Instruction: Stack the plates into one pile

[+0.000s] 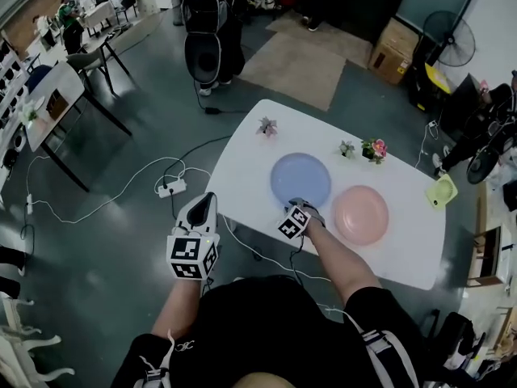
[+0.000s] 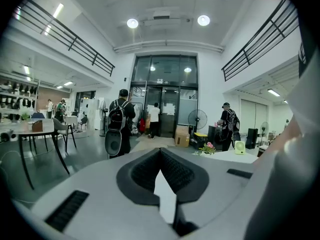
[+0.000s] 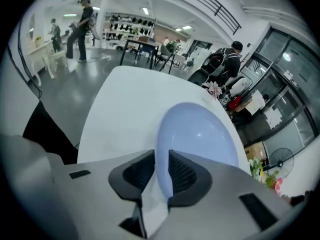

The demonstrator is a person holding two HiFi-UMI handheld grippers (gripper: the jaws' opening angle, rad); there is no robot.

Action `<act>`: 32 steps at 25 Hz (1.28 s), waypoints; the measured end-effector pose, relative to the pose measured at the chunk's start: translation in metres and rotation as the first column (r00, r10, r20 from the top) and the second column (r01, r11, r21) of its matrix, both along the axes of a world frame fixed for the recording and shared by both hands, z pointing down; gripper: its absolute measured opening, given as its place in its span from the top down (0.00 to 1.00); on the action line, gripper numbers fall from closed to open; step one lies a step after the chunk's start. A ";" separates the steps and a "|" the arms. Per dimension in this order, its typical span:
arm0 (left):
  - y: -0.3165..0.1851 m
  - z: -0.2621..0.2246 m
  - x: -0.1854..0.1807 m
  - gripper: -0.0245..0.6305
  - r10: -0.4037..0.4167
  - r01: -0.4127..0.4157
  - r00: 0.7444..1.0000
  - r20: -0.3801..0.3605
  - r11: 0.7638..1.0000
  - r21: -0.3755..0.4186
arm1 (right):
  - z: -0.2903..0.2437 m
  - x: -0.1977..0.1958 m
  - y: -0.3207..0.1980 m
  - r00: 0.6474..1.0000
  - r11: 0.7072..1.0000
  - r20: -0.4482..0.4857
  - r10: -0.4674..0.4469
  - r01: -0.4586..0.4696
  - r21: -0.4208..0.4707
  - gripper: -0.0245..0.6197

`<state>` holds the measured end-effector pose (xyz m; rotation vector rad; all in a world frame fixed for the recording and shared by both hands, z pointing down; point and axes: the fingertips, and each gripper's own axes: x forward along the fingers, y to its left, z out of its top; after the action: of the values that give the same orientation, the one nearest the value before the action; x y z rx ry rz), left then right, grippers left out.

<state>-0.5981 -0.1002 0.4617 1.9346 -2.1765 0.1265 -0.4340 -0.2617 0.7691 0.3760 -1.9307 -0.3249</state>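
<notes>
Jaws of right gripper [image 3: 161,171] straddle blue plate [image 3: 200,129] rim.

On the white rounded table [image 1: 404,249] before you, the round blue plastic plate [image 1: 300,178] lies just left of the round pink plastic plate [image 1: 360,214], the small potted flowers [image 1: 373,149] stand behind them, and your right gripper [image 1: 300,207] straddles the blue one's near rim.

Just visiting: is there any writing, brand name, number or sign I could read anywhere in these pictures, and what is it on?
No text can be read anywhere.
Left marker cube and right marker cube: black-and-white square patterns, no letters.
Sheets on the glass doors: too small and blurred.
Cardboard box: no print legible.
</notes>
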 end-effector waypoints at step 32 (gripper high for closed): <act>-0.060 0.003 0.156 0.94 0.431 -0.431 0.902 -0.006 0.902 0.017 | -0.124 0.138 0.015 0.963 0.921 0.125 0.237 -0.264 0.286 0.90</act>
<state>-0.4421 -0.1601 0.4646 2.3900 -1.7082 0.1724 -0.2958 -0.2471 0.6447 0.8444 -1.8927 -0.4403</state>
